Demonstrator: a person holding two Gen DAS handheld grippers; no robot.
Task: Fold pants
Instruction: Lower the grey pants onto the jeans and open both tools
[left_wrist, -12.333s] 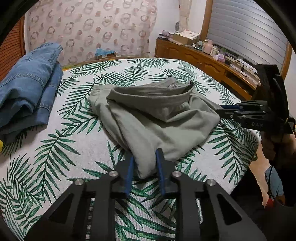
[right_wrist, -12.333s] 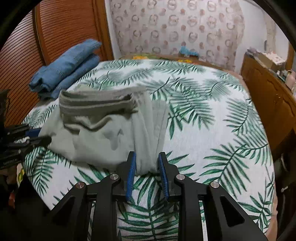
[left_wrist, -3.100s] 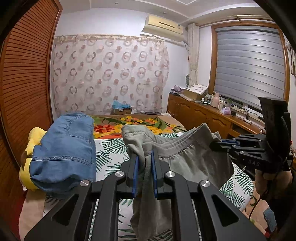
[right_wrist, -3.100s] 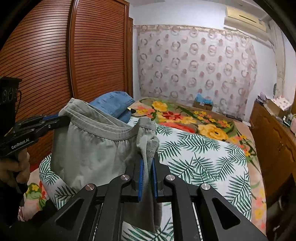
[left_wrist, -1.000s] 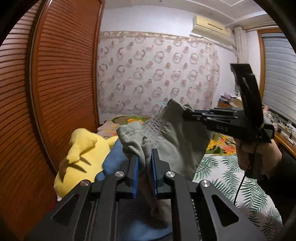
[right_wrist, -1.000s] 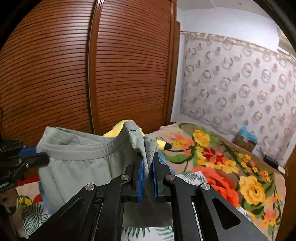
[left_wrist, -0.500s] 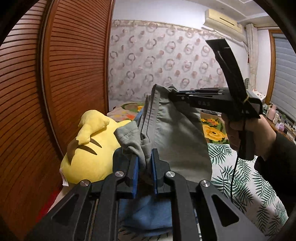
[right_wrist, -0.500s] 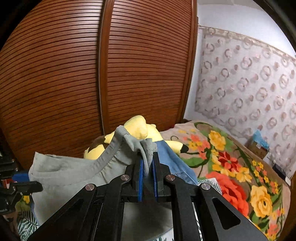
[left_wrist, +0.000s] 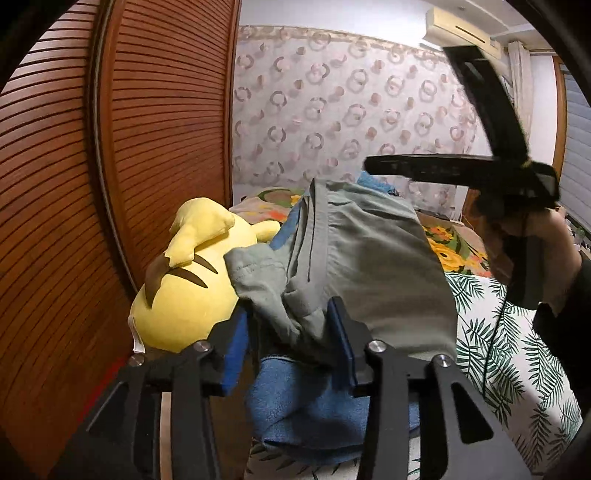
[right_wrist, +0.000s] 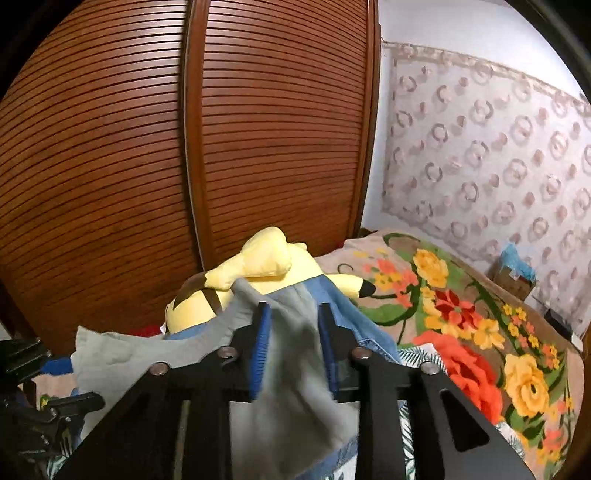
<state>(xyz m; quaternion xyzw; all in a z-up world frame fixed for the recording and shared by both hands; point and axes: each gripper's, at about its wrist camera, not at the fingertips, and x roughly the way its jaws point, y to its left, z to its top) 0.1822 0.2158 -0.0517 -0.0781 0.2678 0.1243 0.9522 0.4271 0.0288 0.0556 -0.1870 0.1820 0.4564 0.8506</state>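
The left claw (left_wrist: 291, 339) stands wide, its blue pads apart, with a bunched corner of the grey pants (left_wrist: 369, 266) lying loose between them. The right claw (right_wrist: 293, 345) is also spread wide, and grey cloth drapes between and below its pads without being pinched. The pants lie just ahead of both claws, on top of the jeans (left_wrist: 306, 402), which show blue under the cloth and below the left claw. A yellow plush (left_wrist: 192, 280) sits ahead and to the left of the left claw, touching the jeans; from the right claw it is straight ahead. A slatted wooden door (right_wrist: 184, 147) rises behind it. The floral blanket (right_wrist: 461, 317) spreads ahead-right of the right claw.
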